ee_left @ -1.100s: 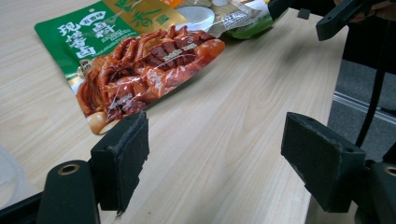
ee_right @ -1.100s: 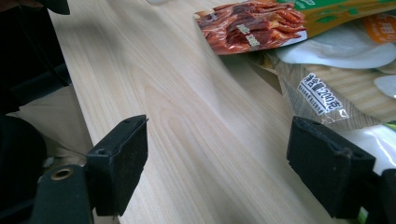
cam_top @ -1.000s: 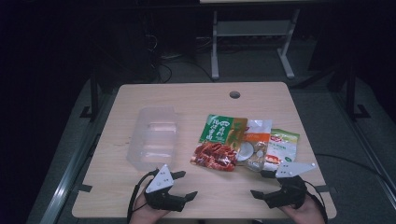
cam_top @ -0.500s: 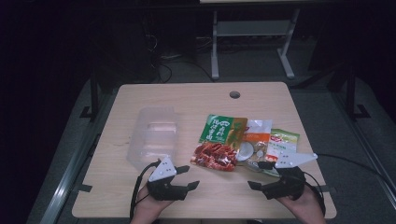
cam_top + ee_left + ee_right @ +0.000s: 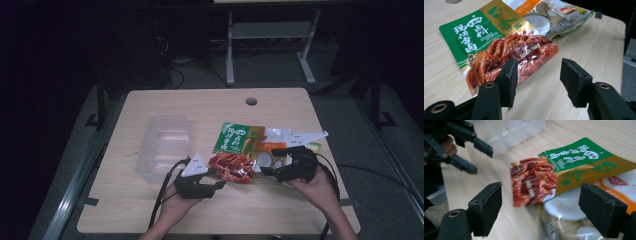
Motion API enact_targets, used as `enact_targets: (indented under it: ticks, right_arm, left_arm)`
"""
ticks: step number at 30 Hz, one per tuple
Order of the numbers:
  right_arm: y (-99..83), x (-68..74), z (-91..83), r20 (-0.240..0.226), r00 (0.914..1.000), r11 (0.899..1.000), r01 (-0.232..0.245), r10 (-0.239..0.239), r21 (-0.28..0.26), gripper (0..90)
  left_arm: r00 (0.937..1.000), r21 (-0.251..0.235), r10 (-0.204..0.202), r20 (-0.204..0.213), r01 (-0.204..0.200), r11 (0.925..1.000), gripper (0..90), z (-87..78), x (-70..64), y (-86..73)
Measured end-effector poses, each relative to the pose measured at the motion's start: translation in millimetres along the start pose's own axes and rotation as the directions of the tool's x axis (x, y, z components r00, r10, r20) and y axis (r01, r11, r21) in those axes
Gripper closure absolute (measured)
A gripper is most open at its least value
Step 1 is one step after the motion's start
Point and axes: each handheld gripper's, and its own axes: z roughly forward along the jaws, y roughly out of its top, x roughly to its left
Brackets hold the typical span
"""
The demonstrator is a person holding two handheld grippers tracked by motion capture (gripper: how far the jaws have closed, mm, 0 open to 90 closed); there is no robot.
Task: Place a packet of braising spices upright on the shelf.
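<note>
Both grippers are hovering with fingers spread wide, gripping nothing. The red-green packet [image 5: 499,47] is lying just ahead of the left gripper [image 5: 537,75] and between the fingers of the right gripper [image 5: 540,207].

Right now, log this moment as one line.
left tool: open, at snack packet | right tool: open, beside packets | clear box: untouched

Plastic container [image 5: 165,147] left on counter [image 5: 150,210], snack pouch [image 5: 235,150] right of it, partly over second pouch [image 5: 277,150].

Open left claw [image 5: 537,75], red-green snack pouch [image 5: 499,47] just ahead, wooden table [image 5: 584,37]
</note>
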Motion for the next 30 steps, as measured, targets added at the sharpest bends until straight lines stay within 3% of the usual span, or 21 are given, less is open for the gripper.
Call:
enact_targets:
  ticks: [8, 13, 19, 27, 30]
  right_arm:
    - [29.1, -22.9, 26.4, 0.023, 0.9971, 0.993, -0.074, 0.072, 0.094, 19.0]
    - [41.3, -32.4, 37.2, 0.03, 0.9939, 0.988, -0.109, 0.106, 0.106, 19.4]
    - [54.9, -44.3, 51.2, 0.053, 0.9912, 0.982, -0.128, 0.122, 0.141, 20.8]
    - [48.9, -62.7, 68.6, 0.105, 0.9786, 0.962, -0.194, 0.177, 0.192, 22.7]
    - [45.7, -70.0, 71.3, 0.134, 0.9695, 0.951, -0.23, 0.205, 0.207, 23.9]
  left_arm:
    - [0.9982, 0.033, -0.04, -0.044, 0.042, 0.9986, 67.1, 17.7, 9.7, -0.8]
    - [0.9975, 0.088, 0.004, -0.07, 0.002, 0.9961, 71.9, 27.0, 10.1, -3.6]
    - [0.9966, 0.119, 0.004, -0.082, 0.006, 0.9929, 78.4, 35.8, 13.1, -5.8]
    - [0.9925, 0.156, 0.002, -0.123, 0.017, 0.9877, 88.2, 43.6, 15.2, -11.7]
    - [0.9916, 0.169, 0.002, -0.129, 0.02, 0.9854, 88.3, 46.6, 15.8, -13.2]
